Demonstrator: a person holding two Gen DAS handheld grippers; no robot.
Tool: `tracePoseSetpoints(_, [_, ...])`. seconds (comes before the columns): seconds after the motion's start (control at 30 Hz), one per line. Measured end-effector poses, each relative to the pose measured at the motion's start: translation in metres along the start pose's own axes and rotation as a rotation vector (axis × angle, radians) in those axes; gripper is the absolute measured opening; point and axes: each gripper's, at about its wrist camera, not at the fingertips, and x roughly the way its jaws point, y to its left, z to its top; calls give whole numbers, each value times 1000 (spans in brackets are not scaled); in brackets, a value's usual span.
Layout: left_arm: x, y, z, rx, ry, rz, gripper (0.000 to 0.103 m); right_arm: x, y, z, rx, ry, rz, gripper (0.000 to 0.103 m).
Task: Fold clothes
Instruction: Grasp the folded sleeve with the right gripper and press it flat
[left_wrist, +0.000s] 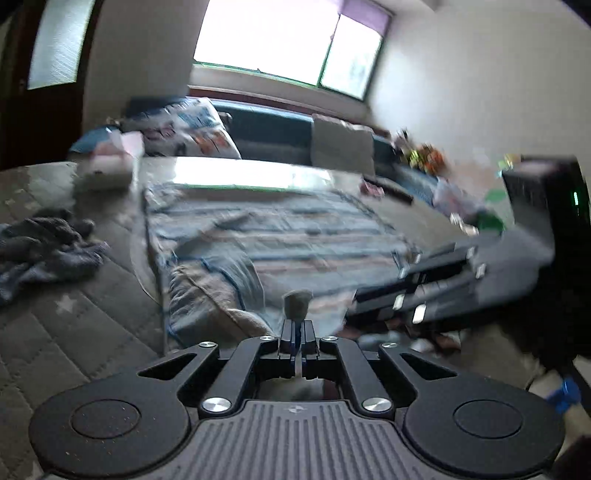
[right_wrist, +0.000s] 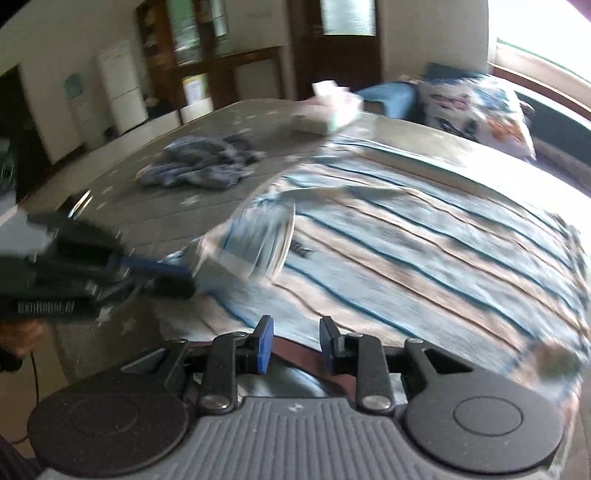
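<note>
Now: shirt (right_wrist: 424, 236) spread flat for folding; sleeve (right_wrist: 255, 236) pinched in closed left gripper (left_wrist: 298, 332); right gripper (right_wrist: 295, 345) parted, empty.

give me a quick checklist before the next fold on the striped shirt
1. Left gripper grip on the striped shirt: jaws near shut with cloth at the tips, ok.
2. Right gripper free: jaws apart, nothing between them, ok.
3. Shirt spread flat: near sleeve rumpled, not ok.
4. Blue garment apart from the shirt: ok.
5. Folded pile off the shirt's far edge: cannot tell, blurred.
</note>
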Motion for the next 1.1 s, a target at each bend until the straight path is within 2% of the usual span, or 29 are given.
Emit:
tracePoseSetpoints(0.03, [-2, 0, 2, 6, -1, 2, 7, -2, -4, -1, 15, -4, 6, 27])
tracePoseSetpoints(0.1, [-8, 1, 7, 22, -14, 19, 24, -5, -10, -1, 43, -11, 20, 27])
tracePoseSetpoints(0.17, [-12, 4, 14, 38, -36, 76, 33, -1, -10, 2, 54, -12, 45, 27])
tracePoseSetpoints(0.27, [-9, 16, 24, 39, -28, 158, 33, 8, -3, 6, 56, -7, 93, 27])
tracePoseSetpoints(0.4, [3, 30, 31, 30, -2, 221, 33, 23, 18, 5, 24, 11, 163, 26])
tracePoseSetpoints(0.47, [12, 34, 34, 39, 9, 252, 33, 28, 27, 5, 3, 22, 172, 23])
tracePoseSetpoints(0.5, [14, 35, 34, 43, 13, 263, 32, 30, 30, 4, -4, 28, 173, 16])
tracePoseSetpoints(0.53, [17, 36, 35, 44, 17, 267, 31, 31, 34, 3, -12, 37, 174, 6])
tracePoseSetpoints(0.57, [20, 38, 36, 42, 23, 272, 31, 31, 38, 1, -20, 43, 173, 4])
tracePoseSetpoints(0.73, [32, 36, 39, 87, 41, 250, 31, 18, 44, -7, -38, 41, 179, 3])
tracePoseSetpoints(0.87, [52, 37, 40, 120, 75, 247, 26, 18, 43, -11, -61, 65, 161, 3])
tracePoseSetpoints(1.03, [66, 41, 34, 154, 118, 254, 23, 9, 40, 3, -81, -1, 148, 7])
tracePoseSetpoints(1.1, [64, 42, 36, 153, 106, 252, 23, 10, 38, 10, -84, -31, 135, 8])
